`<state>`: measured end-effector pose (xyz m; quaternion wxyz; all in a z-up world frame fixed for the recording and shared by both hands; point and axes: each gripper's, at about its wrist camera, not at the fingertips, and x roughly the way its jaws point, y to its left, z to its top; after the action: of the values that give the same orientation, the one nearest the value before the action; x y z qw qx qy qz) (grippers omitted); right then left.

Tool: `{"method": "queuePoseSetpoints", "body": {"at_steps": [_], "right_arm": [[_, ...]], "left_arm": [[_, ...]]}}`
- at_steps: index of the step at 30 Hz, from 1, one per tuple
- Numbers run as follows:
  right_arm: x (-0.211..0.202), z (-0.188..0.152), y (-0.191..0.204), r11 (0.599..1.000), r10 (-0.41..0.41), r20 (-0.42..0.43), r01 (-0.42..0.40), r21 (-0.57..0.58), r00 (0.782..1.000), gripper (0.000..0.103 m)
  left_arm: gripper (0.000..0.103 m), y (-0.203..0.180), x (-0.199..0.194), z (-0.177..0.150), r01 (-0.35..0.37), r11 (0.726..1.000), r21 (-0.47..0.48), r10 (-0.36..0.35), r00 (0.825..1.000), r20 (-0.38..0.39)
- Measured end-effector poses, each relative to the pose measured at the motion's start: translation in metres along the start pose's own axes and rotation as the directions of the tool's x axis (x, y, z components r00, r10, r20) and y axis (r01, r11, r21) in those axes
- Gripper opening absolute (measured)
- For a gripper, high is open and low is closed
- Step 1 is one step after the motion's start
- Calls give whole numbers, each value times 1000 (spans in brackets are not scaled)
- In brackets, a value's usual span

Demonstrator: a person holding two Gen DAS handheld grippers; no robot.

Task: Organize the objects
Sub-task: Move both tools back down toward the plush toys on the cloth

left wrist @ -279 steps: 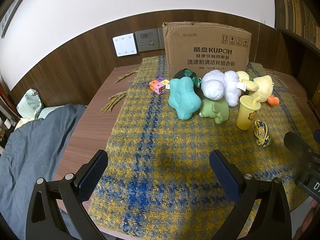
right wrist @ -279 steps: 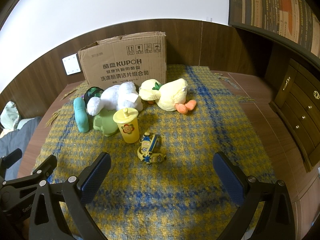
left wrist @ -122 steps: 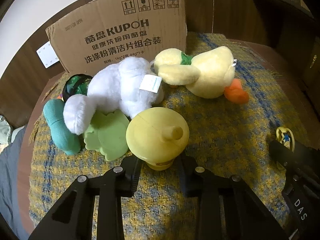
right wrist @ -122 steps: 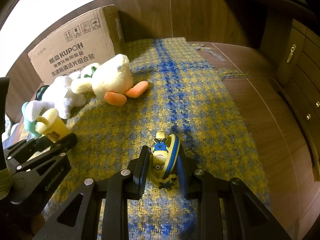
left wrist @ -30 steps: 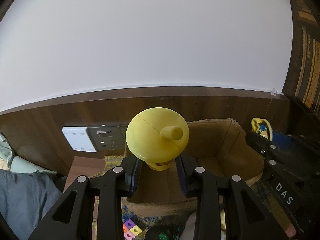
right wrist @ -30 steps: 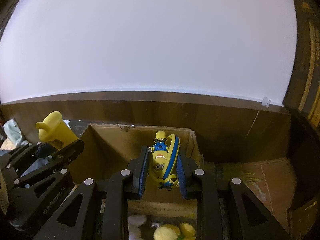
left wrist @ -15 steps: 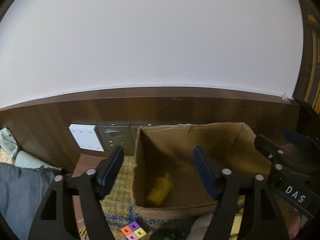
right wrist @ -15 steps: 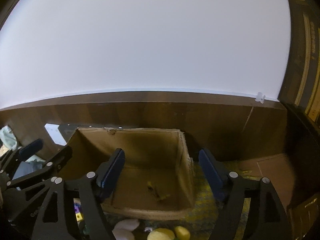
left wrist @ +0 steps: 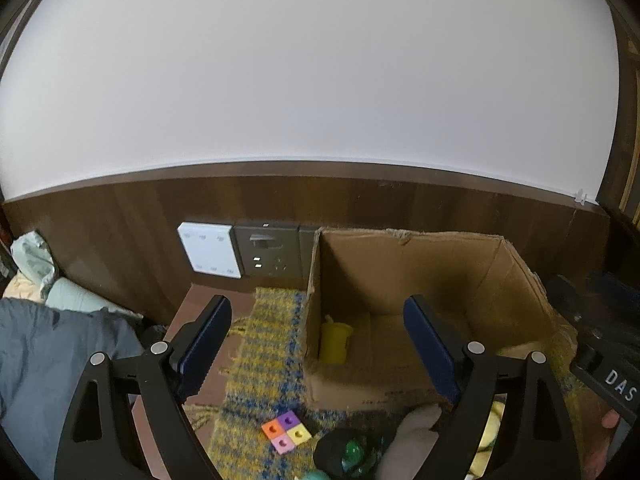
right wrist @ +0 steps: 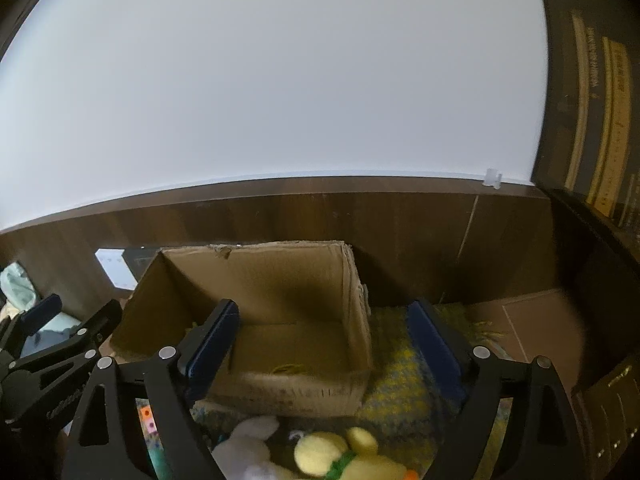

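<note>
Now both loads are out of the tongs, which a second ago were clamped on a cup and a minion toy. Box [left wrist: 420, 280] stands open on the plaid cloth [left wrist: 272, 344] over the tabletop, against the wood panelling. Cup [left wrist: 335, 338] lies inside at the box's left wall; a small yellow item on the box floor [right wrist: 286, 368] is probably the minion, too blurred to confirm. Left tongs [left wrist: 320, 354] are opening, nothing between them; cup sits beyond and between the tips. Right tongs [right wrist: 324, 346] are opening too, empty, above the box's near edge. Judgement: two items stowed; plush toys [right wrist: 320, 452], coloured blocks [left wrist: 286, 432] and a dark ball [left wrist: 348, 452] remain outside, in front of the box.
</note>
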<state>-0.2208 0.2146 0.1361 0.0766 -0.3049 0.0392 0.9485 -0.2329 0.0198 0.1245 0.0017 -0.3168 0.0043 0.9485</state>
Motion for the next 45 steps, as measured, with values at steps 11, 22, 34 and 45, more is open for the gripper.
{"method": "queuePoseSetpoints", "body": {"at_steps": [11, 22, 34, 45], "right_arm": [[-32, -22, -6, 1000, -20, 18, 20, 14, 1000, 91], [-45, -61, -16, 995, -96, 17, 95, 31, 995, 95], [-49, -98, -20, 991, -126, -25, 127, 31, 992, 96], [-44, -122, -21, 991, -124, -58, 126, 32, 991, 96]], "left_arm": [[88, 2, -32, -24, 3, 1000, -3, -3, 1000, 29], [89, 2, -43, -59, -6, 1000, 8, 6, 1000, 20], [89, 1, -54, -93, -10, 1000, 26, 10, 1000, -5], [89, 7, -40, -115, -32, 999, 31, 34, 998, -54]]}}
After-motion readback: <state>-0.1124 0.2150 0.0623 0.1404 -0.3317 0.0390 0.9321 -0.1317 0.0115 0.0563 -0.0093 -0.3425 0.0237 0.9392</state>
